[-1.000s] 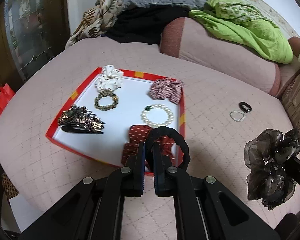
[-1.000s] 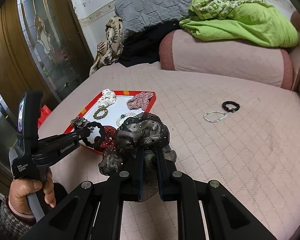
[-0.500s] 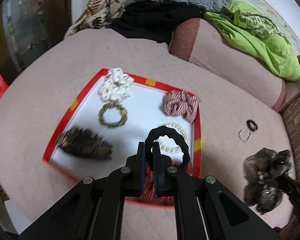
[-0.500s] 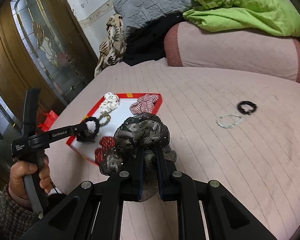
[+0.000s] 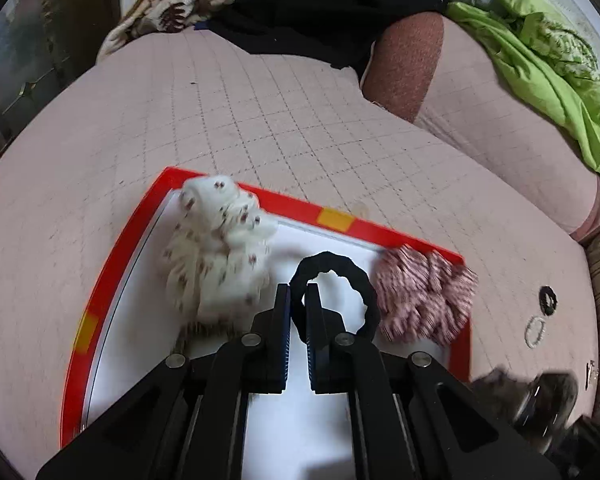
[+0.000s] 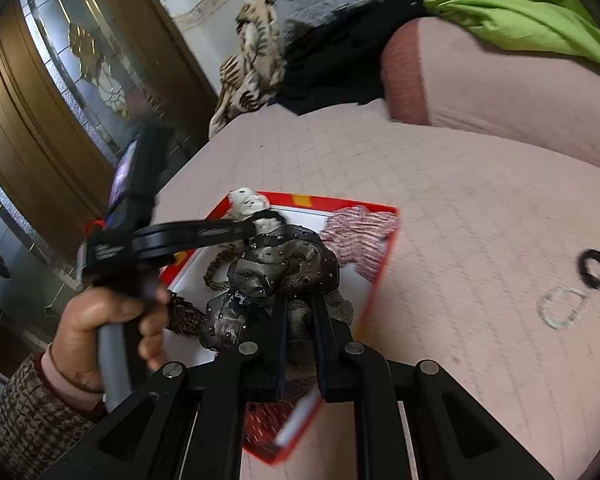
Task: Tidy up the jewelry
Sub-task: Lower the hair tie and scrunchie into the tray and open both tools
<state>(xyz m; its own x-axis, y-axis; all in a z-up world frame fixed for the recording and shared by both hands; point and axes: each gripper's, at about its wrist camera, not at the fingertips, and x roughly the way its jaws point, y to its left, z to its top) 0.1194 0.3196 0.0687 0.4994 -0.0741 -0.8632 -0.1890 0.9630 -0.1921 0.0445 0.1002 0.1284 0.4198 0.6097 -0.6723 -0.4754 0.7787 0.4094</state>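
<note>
My left gripper [image 5: 298,294] is shut on a black hair tie [image 5: 352,280] and holds it over the far part of the red-rimmed white tray [image 5: 336,218], between a white dotted scrunchie [image 5: 216,256] and a pink striped scrunchie [image 5: 424,298]. My right gripper [image 6: 298,300] is shut on a dark grey sheer scrunchie [image 6: 284,264] above the tray's [image 6: 380,276] near right side. The left gripper [image 6: 256,226] shows in the right wrist view too. A brown beaded bracelet [image 6: 216,270] lies in the tray.
A black hair tie [image 6: 594,268] and a clear bead bracelet [image 6: 562,308] lie on the pink quilted bed [image 6: 460,220] to the right of the tray. A pink bolster [image 5: 480,120], green cloth [image 5: 548,68] and black clothes [image 5: 320,0] lie at the back. A wooden door [image 6: 40,100] stands left.
My left gripper has carried the black hair tie forward over the tray to its far end. My right gripper has moved left with the grey scrunchie, over the tray's edge.
</note>
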